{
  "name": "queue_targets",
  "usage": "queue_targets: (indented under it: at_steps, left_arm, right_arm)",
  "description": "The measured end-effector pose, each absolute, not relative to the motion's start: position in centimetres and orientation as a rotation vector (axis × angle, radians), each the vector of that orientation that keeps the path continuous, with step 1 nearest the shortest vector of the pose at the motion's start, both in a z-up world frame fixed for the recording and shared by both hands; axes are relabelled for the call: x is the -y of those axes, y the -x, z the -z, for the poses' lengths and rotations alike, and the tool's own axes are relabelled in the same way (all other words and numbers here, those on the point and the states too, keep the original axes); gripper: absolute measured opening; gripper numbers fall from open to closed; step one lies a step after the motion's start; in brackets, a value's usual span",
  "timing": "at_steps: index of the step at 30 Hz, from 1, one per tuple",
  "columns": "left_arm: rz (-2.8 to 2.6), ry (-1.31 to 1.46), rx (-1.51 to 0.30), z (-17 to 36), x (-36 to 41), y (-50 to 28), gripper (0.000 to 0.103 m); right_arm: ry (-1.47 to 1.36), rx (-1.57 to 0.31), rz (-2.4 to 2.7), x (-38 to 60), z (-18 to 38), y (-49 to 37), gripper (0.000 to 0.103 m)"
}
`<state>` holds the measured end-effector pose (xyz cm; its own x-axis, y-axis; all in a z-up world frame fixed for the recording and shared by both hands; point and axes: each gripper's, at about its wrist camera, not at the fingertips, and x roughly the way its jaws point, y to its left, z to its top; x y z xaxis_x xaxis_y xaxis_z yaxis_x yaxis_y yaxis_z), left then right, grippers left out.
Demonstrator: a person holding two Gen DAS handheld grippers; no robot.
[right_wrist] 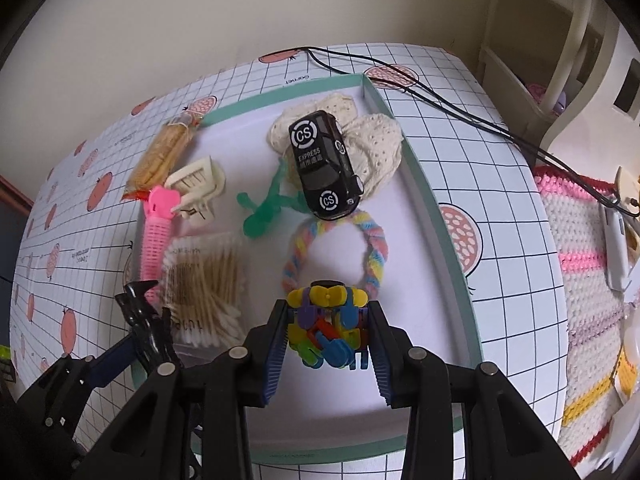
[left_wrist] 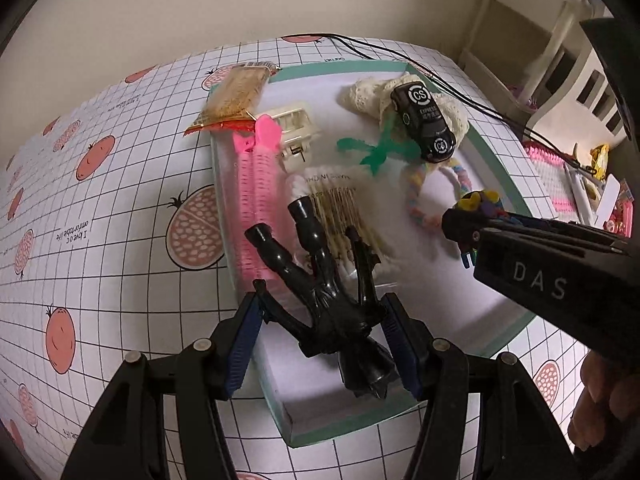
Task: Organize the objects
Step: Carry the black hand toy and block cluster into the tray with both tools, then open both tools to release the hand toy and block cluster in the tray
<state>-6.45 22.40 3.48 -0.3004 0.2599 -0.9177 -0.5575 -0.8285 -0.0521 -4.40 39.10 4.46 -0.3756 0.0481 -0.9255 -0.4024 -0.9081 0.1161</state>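
A shallow white tray with a teal rim (left_wrist: pixel 496 168) (right_wrist: pixel 420 188) holds several small items. My left gripper (left_wrist: pixel 320 320) is shut on a black plastic figure (left_wrist: pixel 320 280) (right_wrist: pixel 148 320), held above the tray's near left part. My right gripper (right_wrist: pixel 328 328) (left_wrist: pixel 460 228) is shut on a ball of colourful plastic pieces (right_wrist: pixel 326 320) (left_wrist: pixel 478 200) over the tray's near middle. In the tray lie a black toy car (left_wrist: pixel 424 120) (right_wrist: pixel 326 166) on a cream knitted cloth (right_wrist: pixel 376 148), a green rubbery figure (right_wrist: pixel 264 204), a pastel braided ring (right_wrist: pixel 372 248), a pink hair roller (right_wrist: pixel 156 232), a cream hair claw (right_wrist: pixel 198 188) and a pack of cotton swabs (right_wrist: pixel 208 276).
A snack packet (left_wrist: pixel 236 96) (right_wrist: pixel 164 156) rests across the tray's far left corner. Black cables (right_wrist: pixel 460 112) run across the far right of the gridded tablecloth (left_wrist: pixel 100 220). A pink-and-white crocheted mat (right_wrist: pixel 576 280) with small items lies to the right. White furniture (left_wrist: pixel 532 52) stands behind.
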Motion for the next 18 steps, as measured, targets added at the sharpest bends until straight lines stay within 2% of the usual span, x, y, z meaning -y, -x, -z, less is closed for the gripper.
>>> queue_targets:
  at_steps: [7,10,12,18]
  left_arm:
    - [-2.143,1.459,-0.354,-3.4,-22.3,6.5,0.063]
    - [-2.144,1.461,-0.312,-3.9,-22.0,6.7,0.063]
    - [-2.135,1.456,-0.294,-4.2,-21.9,6.8,0.063]
    - [-2.145,1.437,-0.214,-5.7,-21.0,7.1,0.063]
  right_arm:
    - [1.576,-0.495,-2.350,-39.3,-4.2,4.4,0.041]
    - [1.565,-0.505,-2.360,-39.2,-4.3,4.3,0.043]
    - [1.555,-0.521,-2.373,-39.2,-4.4,4.2,0.049]
    - [1.504,-0.522,-2.394,-39.1,-5.1,3.9,0.049]
